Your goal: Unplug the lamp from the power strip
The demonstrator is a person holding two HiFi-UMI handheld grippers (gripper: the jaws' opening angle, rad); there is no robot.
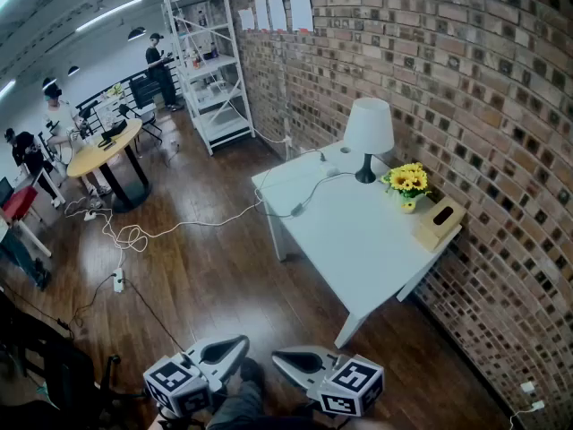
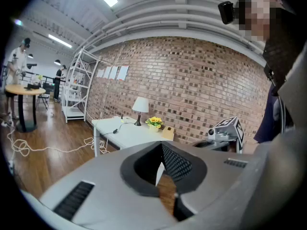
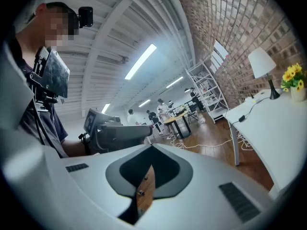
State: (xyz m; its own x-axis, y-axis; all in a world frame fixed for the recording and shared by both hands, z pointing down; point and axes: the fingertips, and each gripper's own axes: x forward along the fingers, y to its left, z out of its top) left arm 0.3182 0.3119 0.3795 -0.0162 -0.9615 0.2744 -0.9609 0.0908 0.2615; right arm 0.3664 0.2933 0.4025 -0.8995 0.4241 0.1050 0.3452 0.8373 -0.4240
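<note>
A white-shaded lamp (image 1: 368,133) on a black stem stands at the far end of the white table (image 1: 358,240), close to the brick wall. Its dark cord runs over the tabletop through an inline switch (image 1: 297,209). What looks like a white power strip (image 1: 333,158) lies left of the lamp. Both grippers hover low over the wooden floor, well short of the table. My left gripper (image 1: 240,340) and right gripper (image 1: 279,358) point at each other, both shut and empty. The lamp (image 2: 140,105) shows small in the left gripper view, and the lamp (image 3: 263,63) appears at right in the right gripper view.
Yellow flowers (image 1: 407,182) and a wooden box (image 1: 437,224) sit on the table by the wall. White cables (image 1: 134,236) loop across the floor left of the table. A white shelf (image 1: 210,65), a round table (image 1: 103,150) and several people are farther back.
</note>
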